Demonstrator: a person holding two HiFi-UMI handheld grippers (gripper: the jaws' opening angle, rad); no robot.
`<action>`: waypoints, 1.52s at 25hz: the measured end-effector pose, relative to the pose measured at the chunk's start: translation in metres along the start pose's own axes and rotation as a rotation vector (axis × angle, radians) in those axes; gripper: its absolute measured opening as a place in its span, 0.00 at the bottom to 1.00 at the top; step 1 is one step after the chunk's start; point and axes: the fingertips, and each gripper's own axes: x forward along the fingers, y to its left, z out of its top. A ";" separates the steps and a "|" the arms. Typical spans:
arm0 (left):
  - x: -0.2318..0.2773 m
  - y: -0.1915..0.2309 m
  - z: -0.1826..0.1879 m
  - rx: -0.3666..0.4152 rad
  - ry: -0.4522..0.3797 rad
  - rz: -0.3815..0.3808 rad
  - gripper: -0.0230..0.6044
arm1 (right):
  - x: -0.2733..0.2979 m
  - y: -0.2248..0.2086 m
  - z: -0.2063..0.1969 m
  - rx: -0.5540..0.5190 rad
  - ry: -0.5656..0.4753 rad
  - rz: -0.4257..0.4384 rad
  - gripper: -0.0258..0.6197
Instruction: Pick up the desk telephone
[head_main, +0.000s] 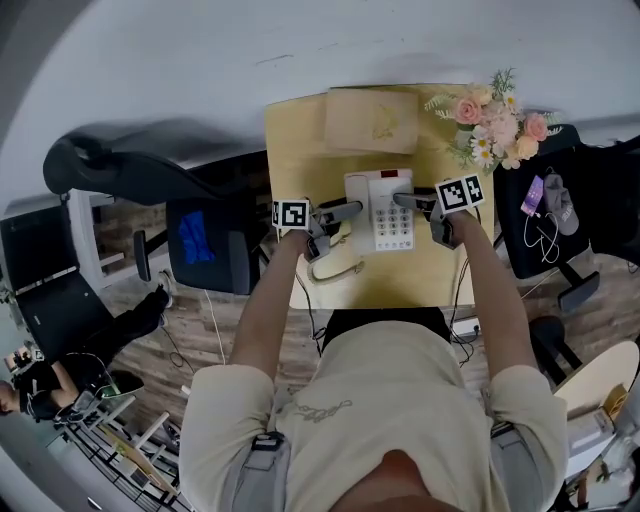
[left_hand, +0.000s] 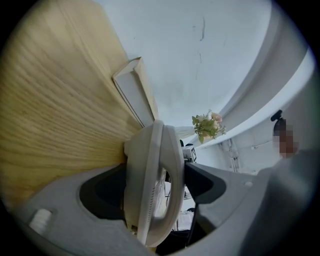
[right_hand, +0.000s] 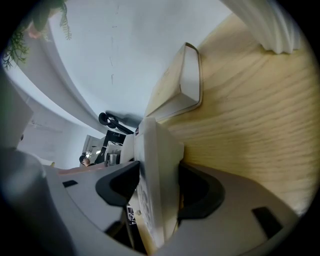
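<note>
The cream desk telephone (head_main: 385, 208), with its grey keypad facing up, sits in the middle of the wooden desk (head_main: 300, 140). My left gripper (head_main: 335, 214) reaches in at its left edge and my right gripper (head_main: 412, 200) at its right edge. In the left gripper view the phone's rounded edge (left_hand: 150, 150) stands between the jaws of the left gripper (left_hand: 155, 182), which stand wide around it, with the pads close beside it. In the right gripper view the phone's edge (right_hand: 155, 145) likewise lies between the spread jaws of the right gripper (right_hand: 157, 185), with a dark gap on one side.
A cream handset-shaped piece (head_main: 335, 265) lies on the desk by the left gripper. A flat wooden box (head_main: 372, 120) lies behind the phone and a bunch of flowers (head_main: 495, 120) stands at the back right corner. Chairs flank the desk, one at the left (head_main: 205, 240) and one at the right (head_main: 545, 210).
</note>
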 end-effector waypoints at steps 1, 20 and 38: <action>0.001 0.000 0.000 0.004 0.012 -0.002 0.60 | 0.000 0.000 0.000 -0.001 0.007 0.002 0.39; 0.001 -0.028 -0.010 0.177 0.020 -0.014 0.64 | -0.015 0.024 -0.011 -0.125 -0.048 -0.015 0.39; -0.023 -0.157 -0.062 0.519 -0.009 -0.025 0.64 | -0.080 0.149 -0.042 -0.464 -0.169 -0.069 0.40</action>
